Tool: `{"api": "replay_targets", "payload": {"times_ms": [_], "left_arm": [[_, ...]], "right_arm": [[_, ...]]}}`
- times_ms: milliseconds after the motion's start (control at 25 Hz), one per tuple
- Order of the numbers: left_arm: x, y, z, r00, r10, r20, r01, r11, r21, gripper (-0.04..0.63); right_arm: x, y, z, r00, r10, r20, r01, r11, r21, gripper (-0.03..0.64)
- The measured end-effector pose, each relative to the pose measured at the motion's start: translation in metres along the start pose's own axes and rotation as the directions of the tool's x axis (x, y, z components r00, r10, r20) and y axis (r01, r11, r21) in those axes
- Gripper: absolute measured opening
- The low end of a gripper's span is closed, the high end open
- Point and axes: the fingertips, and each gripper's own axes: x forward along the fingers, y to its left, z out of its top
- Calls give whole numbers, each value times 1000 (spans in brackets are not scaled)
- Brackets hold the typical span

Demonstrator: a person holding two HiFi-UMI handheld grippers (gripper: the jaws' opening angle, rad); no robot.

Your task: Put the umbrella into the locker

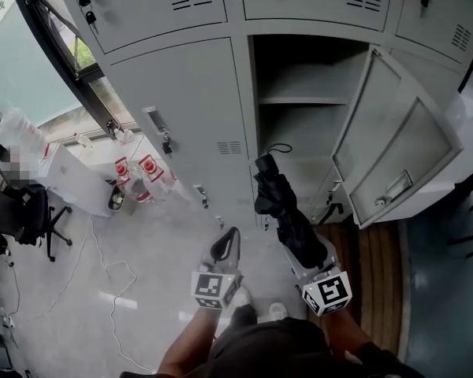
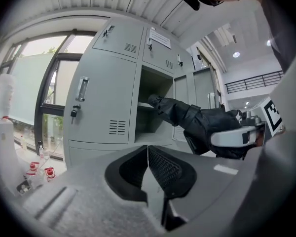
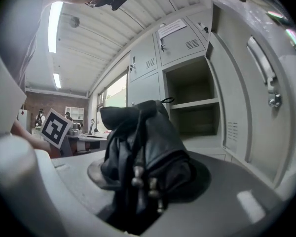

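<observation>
Dark clothing of the person (image 1: 268, 345) fills the bottom of the head view, and a forearm (image 1: 188, 345) reaches forward on each side.

Just ahead, on the left, is the left tool (image 2: 148, 152). Its two ribbed pads are pressed together edge to edge and grip nothing. It is held roughly level above the pale floor (image 1: 142, 250), just beside its partner.

On the other side, the right tool (image 1: 306, 254) is clamped on a folded black umbrella (image 1: 277, 199). It grips the end nearer the person, where metal rib tips poke out of the bunched fabric. From that grip the umbrella runs forward toward the cabinets. Its far end carries a thin cord loop and lies at the mouth of the open locker (image 1: 299, 144). Whether that end has crossed the front edge cannot be told.

A white cable (image 1: 114, 278) trails over the floor to the left. Further left stands a black office chair (image 1: 24, 211). A few clear bottles with red caps (image 1: 134, 176) sit near the base of the cabinets.

The open locker is grey inside, with a single shelf (image 1: 299, 99) across its upper part. Its door (image 1: 398, 144) swings out to the right, with a latch handle showing on it. Closed grey doors with vent slots and keys flank the opening on the left and above. A window (image 1: 31, 77) lies farthest off on the left.
</observation>
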Motion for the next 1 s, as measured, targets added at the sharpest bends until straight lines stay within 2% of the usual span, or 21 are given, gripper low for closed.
{"api": "replay_targets", "payload": {"times_ms": [360, 680, 840, 1000], "left_arm": [[43, 25, 19, 987, -157, 24, 156, 987, 32, 6], [56, 33, 32, 963, -261, 69, 261, 965, 14, 6], [60, 29, 39, 946, -313, 84, 315, 949, -14, 6], [71, 26, 33, 940, -336, 60, 337, 941, -25, 6]], "right_arm": [[26, -15, 6, 982, -189, -19, 188, 982, -14, 233], [34, -18, 4, 934, -351, -72, 350, 936, -25, 233], [34, -26, 5, 914, -397, -85, 396, 918, -30, 233], [40, -40, 10, 905, -417, -83, 416, 909, -23, 233]]}}
